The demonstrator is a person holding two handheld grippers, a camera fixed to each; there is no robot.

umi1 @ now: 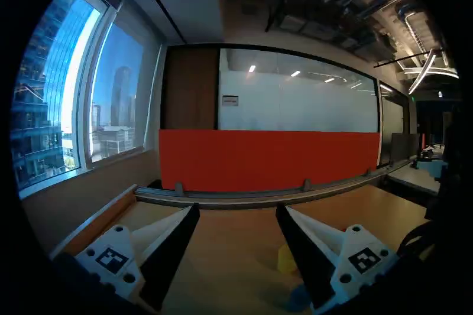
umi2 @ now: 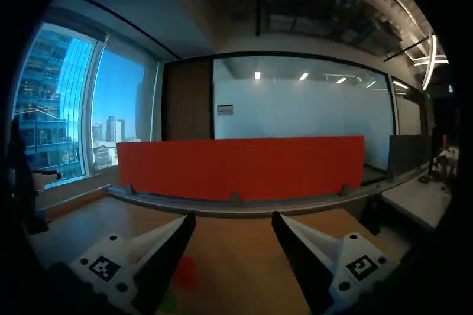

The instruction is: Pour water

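Left gripper (umi1: 236, 208) released, jaws wide apart, nothing between them, held over the wooden counter (umi1: 236, 244). A small yellow item (umi1: 286, 259) sits on the counter just beside its right finger, with a blue item (umi1: 298, 299) nearer, partly hidden; can't tell what either is. Right gripper (umi2: 232, 216) also released and holding nothing. A blurry red item (umi2: 187, 273) and a green item (umi2: 169, 302) lie by its left finger. An orange divider (umi1: 266, 158) stands at the far edge, windows (umi1: 77, 108) on the left.
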